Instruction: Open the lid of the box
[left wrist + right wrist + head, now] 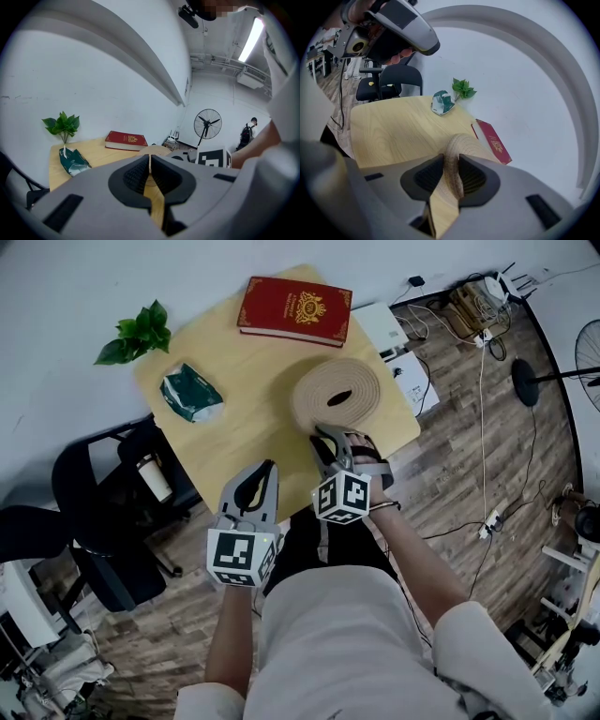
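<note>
So the round woven box sits near the front right edge of the wooden tabletop, with a red book behind it and a green packet and a little plant off to the left. The right tool is pinching the near rim of the lid, one pad on each side of it. The left tool hangs just off the front edge, pressed together on nothing.

Things on the table
Box sits near right, book behind it; packet left of the box, plant behind the packet; chair off the table's left.
</note>
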`<state>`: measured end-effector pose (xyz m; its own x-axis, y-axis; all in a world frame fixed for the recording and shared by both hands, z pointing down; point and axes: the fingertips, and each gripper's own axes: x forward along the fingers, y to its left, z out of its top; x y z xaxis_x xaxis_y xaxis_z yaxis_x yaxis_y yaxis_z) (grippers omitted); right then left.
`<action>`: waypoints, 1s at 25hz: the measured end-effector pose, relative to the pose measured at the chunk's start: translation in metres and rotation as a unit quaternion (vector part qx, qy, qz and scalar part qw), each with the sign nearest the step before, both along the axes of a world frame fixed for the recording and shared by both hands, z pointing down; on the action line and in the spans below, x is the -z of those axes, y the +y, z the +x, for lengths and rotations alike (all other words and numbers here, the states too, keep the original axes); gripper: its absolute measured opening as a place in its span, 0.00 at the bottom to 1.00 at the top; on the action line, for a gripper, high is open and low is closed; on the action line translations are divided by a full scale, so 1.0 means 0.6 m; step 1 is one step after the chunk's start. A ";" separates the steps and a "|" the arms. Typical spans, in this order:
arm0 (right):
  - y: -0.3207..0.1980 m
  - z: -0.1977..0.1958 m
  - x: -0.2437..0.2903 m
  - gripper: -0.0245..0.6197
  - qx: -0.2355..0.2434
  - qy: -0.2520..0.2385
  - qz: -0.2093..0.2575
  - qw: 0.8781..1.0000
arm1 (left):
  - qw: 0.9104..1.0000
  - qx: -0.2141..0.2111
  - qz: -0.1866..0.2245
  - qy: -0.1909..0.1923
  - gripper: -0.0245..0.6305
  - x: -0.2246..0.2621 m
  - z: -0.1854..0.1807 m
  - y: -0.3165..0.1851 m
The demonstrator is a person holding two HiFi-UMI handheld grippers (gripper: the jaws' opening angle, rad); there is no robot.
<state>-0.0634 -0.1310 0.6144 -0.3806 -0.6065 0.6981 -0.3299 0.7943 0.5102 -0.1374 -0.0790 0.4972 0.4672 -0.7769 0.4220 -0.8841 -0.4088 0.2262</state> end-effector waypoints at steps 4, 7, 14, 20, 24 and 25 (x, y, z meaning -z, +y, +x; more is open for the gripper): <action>0.001 0.002 0.014 0.19 -0.001 -0.004 0.007 1.000 | 1.000 -0.002 0.003 0.000 0.06 0.005 0.004 -0.004; -0.001 0.004 0.025 0.19 -0.003 -0.009 0.014 1.000 | 1.000 -0.004 0.006 0.001 0.06 0.009 0.009 -0.009; 0.002 0.012 0.052 0.18 -0.007 -0.022 0.028 0.999 | 1.000 -0.012 0.012 0.002 0.06 0.020 0.026 -0.014; 0.004 0.015 0.074 0.17 -0.009 -0.032 0.038 0.999 | 1.000 -0.015 0.017 0.004 0.06 0.030 0.034 -0.015; 0.001 0.019 0.089 0.17 -0.014 -0.042 0.040 0.998 | 1.000 -0.015 0.021 0.003 0.06 0.038 0.037 -0.017; 0.001 0.020 0.093 0.17 -0.017 -0.047 0.039 0.998 | 1.000 -0.014 0.022 0.004 0.06 0.039 0.038 -0.017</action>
<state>-0.0515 -0.1307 0.5584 -0.4209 -0.6710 0.6105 -0.4059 0.7411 0.5348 -0.1147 -0.0893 0.4737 0.4929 -0.7806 0.3843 -0.8701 -0.4438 0.2145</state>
